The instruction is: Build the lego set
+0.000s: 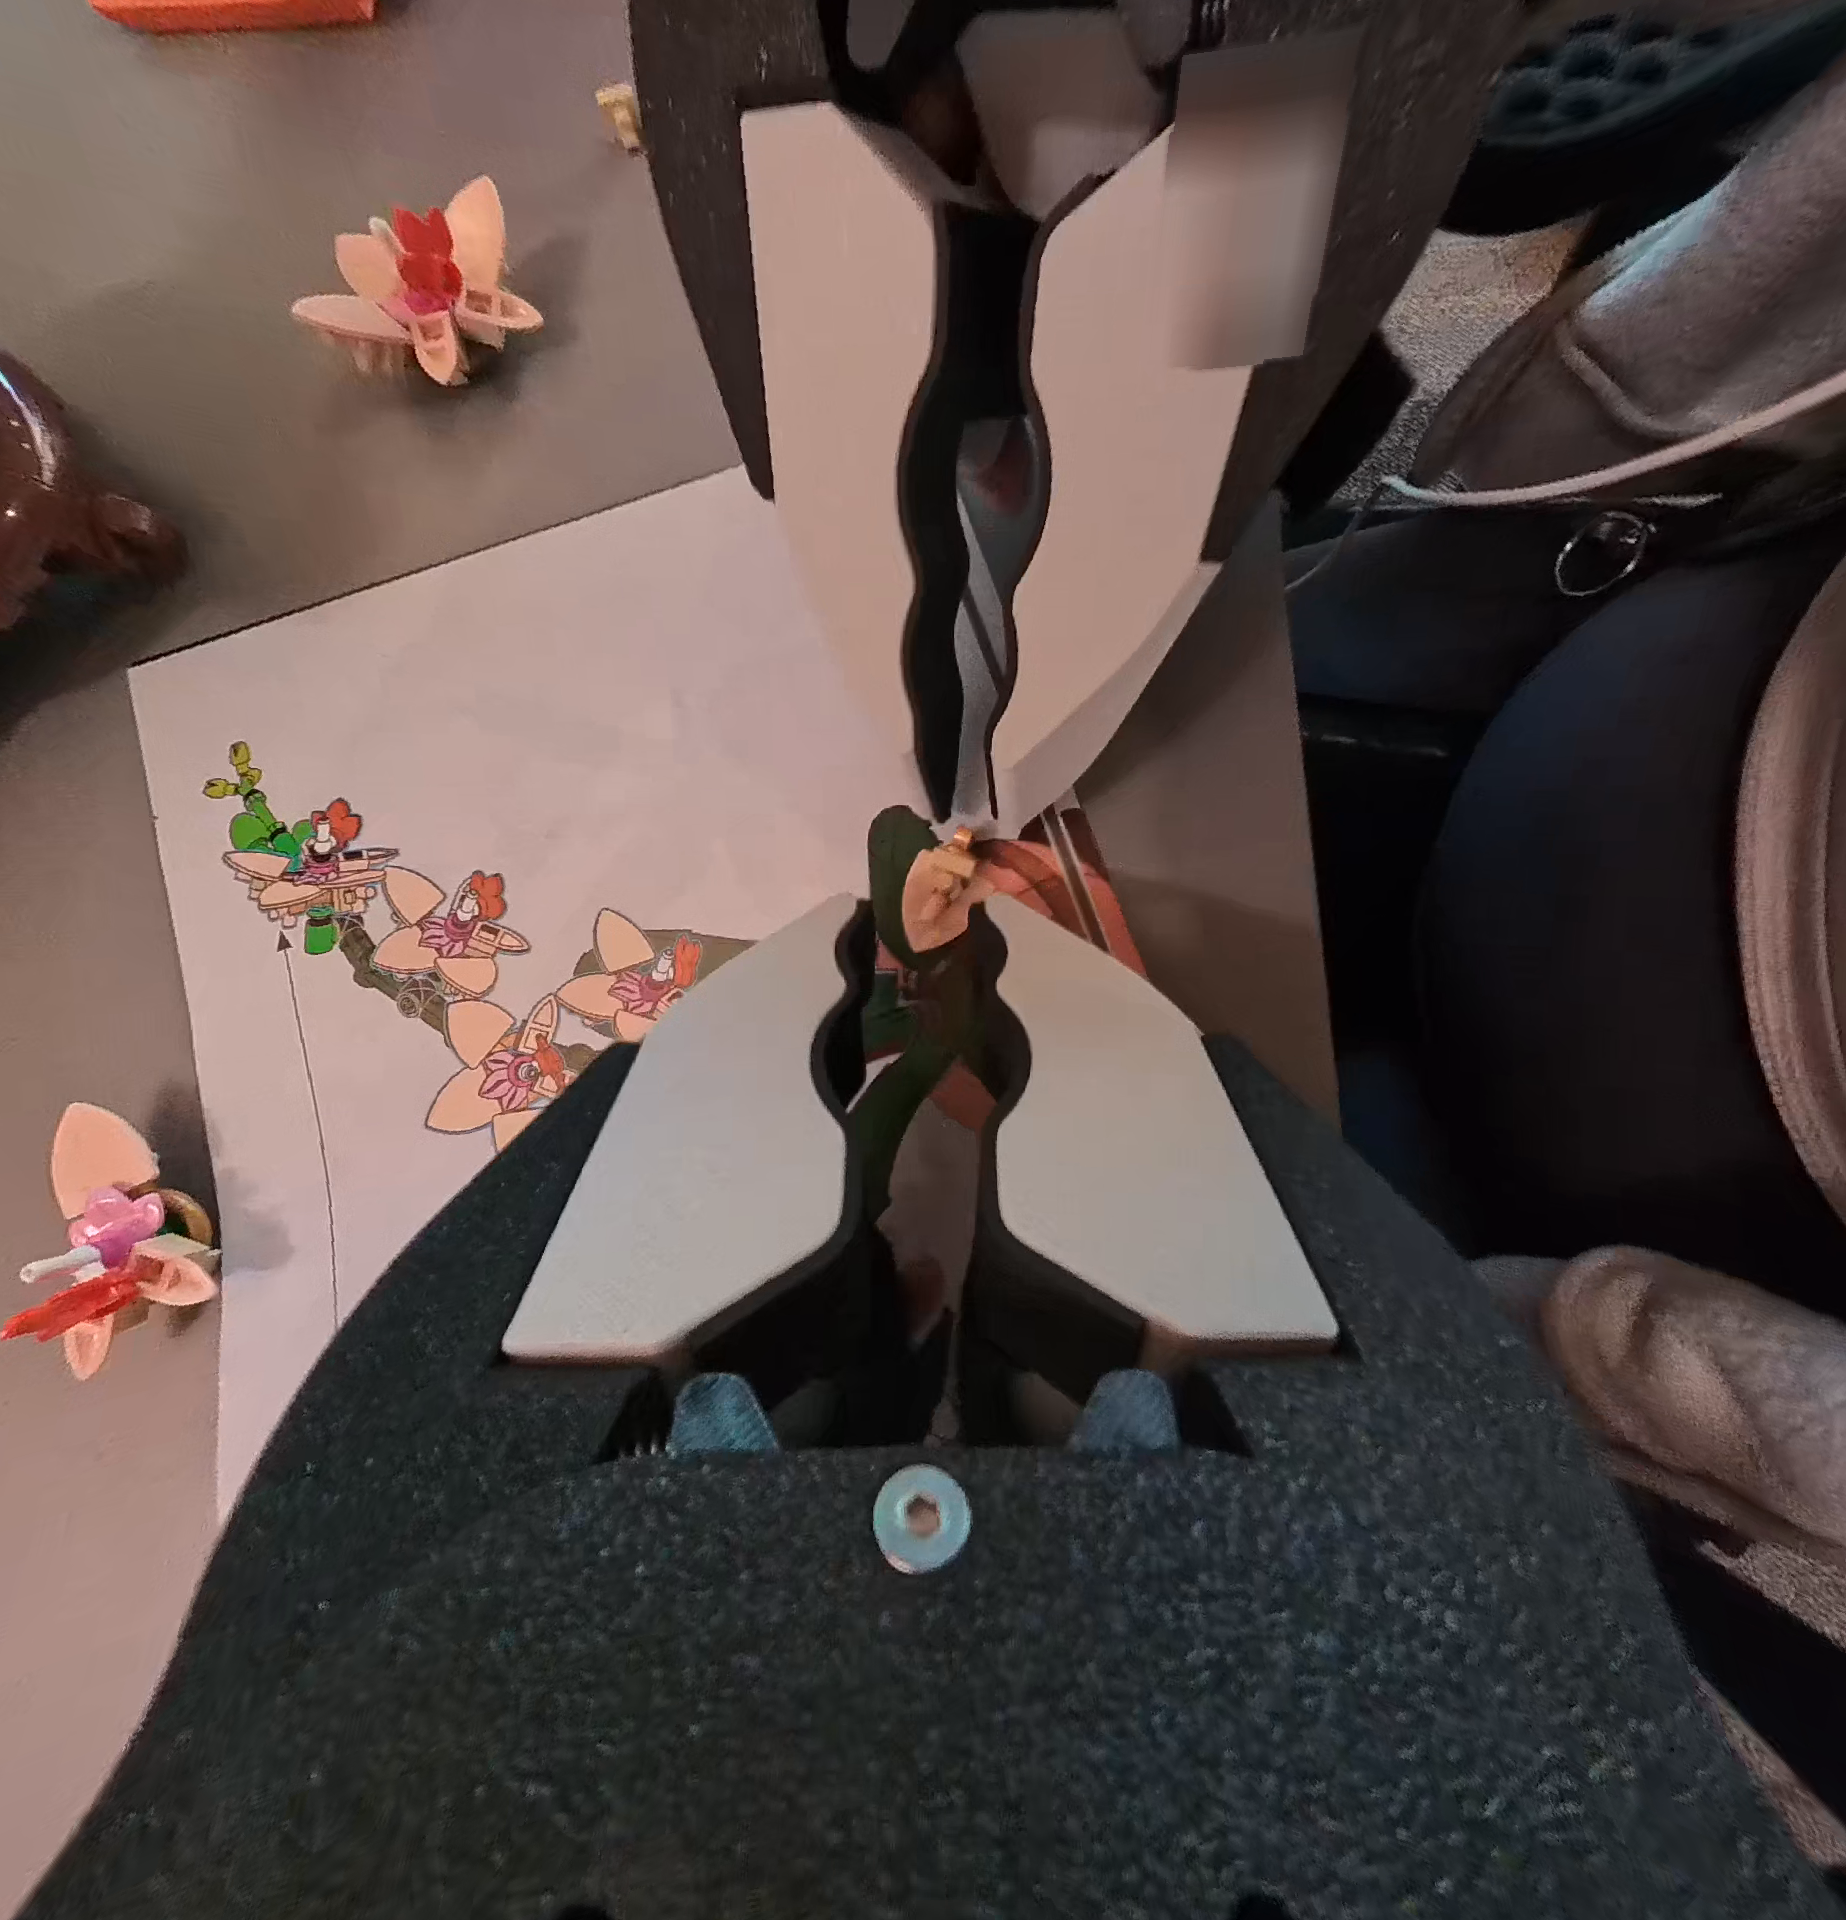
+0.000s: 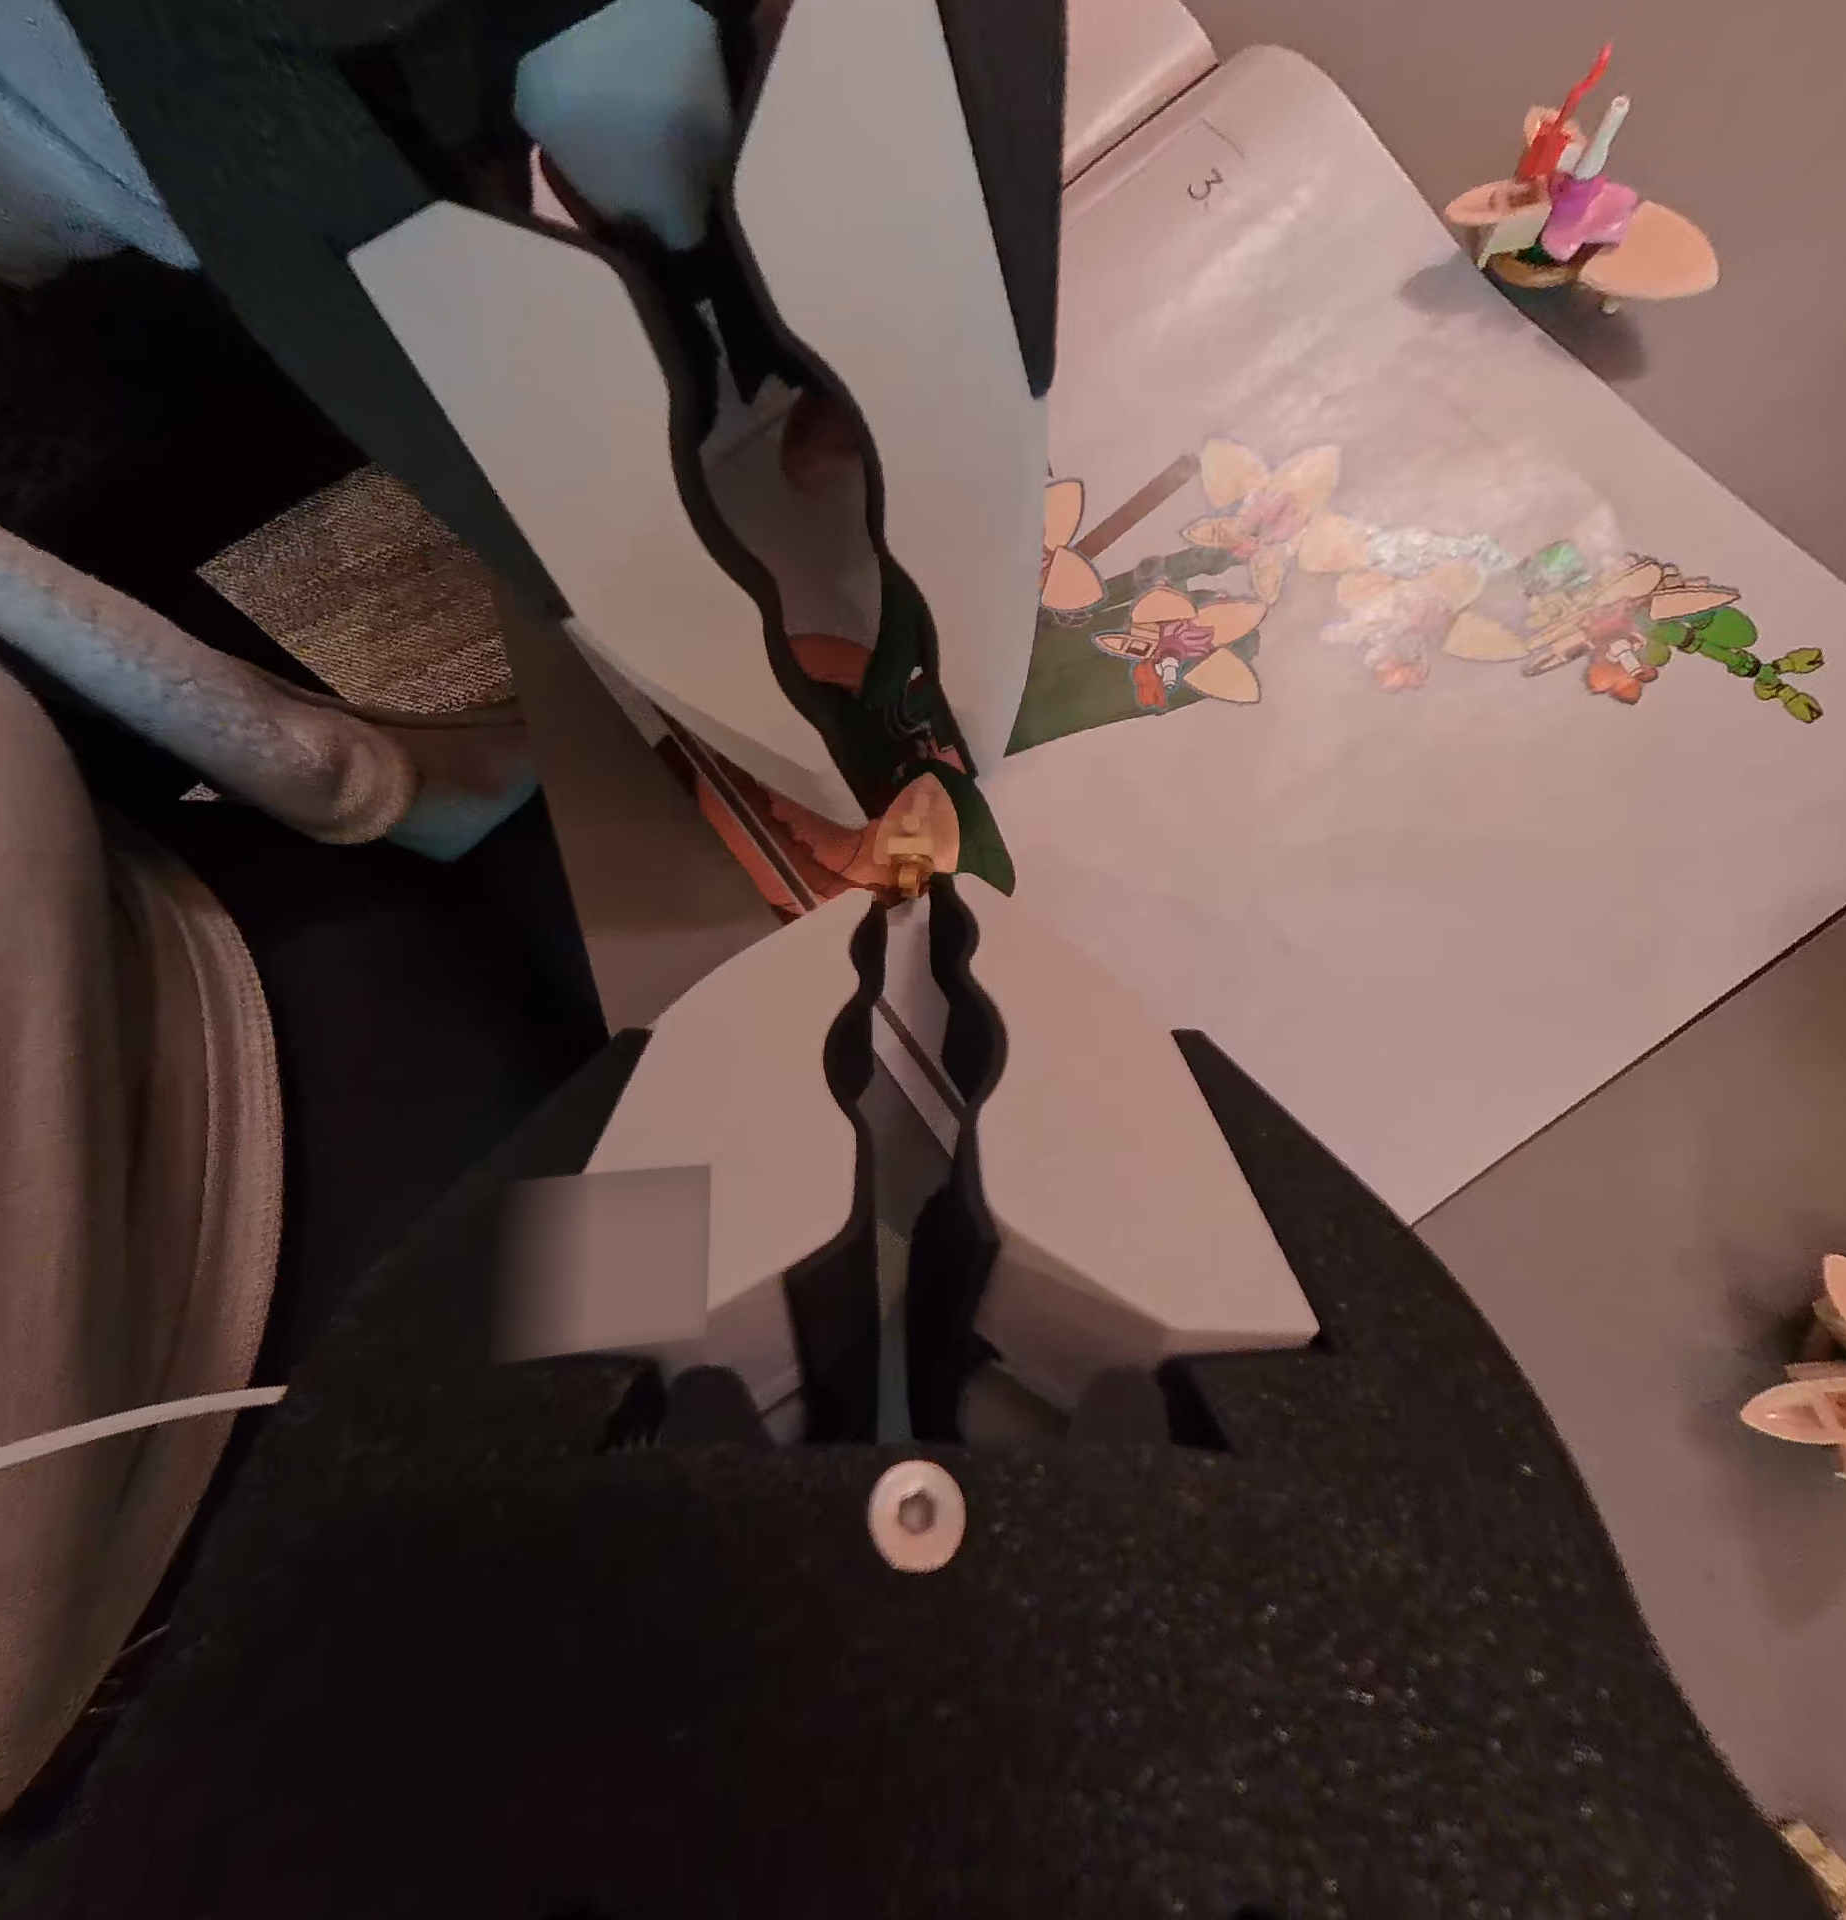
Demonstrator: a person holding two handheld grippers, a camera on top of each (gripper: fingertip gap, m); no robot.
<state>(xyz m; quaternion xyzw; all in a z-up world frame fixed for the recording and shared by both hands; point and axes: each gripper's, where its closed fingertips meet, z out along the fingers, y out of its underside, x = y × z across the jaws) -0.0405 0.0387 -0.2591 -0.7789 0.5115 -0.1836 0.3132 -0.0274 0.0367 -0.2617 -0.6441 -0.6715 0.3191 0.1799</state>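
My left gripper [image 1: 924, 914] is shut on a dark green stem piece [image 1: 924, 1049] that carries a tan petal [image 1: 934, 894]. It holds the piece up over the instruction sheet [image 1: 545, 748]. My right gripper [image 2: 903, 904] comes in from the opposite side, tip to tip with the left one. Its jaws are closed on a small gold pin [image 2: 911, 881] at the end of the tan petal [image 2: 914, 821]. In the left wrist view the right gripper [image 1: 963, 816] reaches down from the top onto that pin [image 1: 963, 835]. In the right wrist view the left gripper [image 2: 929, 769] reaches down from the top.
Two built pink-and-red flowers [image 1: 420, 281] [image 1: 108, 1236] lie on the grey table left of the sheet. They also show in the right wrist view [image 2: 1573, 208] [image 2: 1823, 1382]. A dark brown pot [image 1: 25, 499] stands at the far left. A person's lap [image 1: 1625, 935] is beyond the table edge.
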